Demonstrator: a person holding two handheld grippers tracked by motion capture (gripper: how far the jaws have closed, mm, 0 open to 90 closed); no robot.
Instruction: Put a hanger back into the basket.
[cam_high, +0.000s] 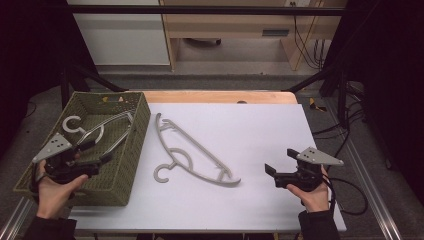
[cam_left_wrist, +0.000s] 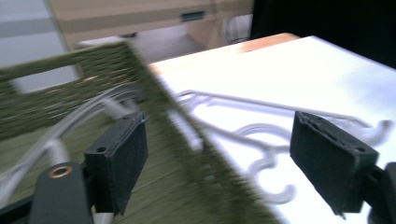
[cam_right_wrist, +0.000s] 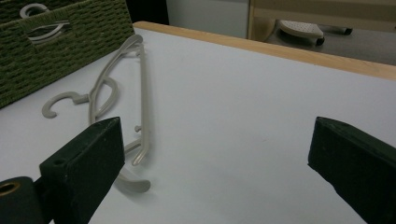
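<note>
A grey plastic hanger lies flat on the white tabletop, its hook pointing toward the near left. A second grey hanger rests inside the green woven basket at the left. My left gripper hovers open over the basket's near right part. In the left gripper view its jaws straddle the basket wall, with the table hanger beyond. My right gripper is open near the table's right side, empty, and points left at the hanger and basket.
A wooden table edge runs along the far side, with wooden furniture on the floor behind it. Black frame bars and cables stand to the right. Bare white surface lies between the hanger and my right gripper.
</note>
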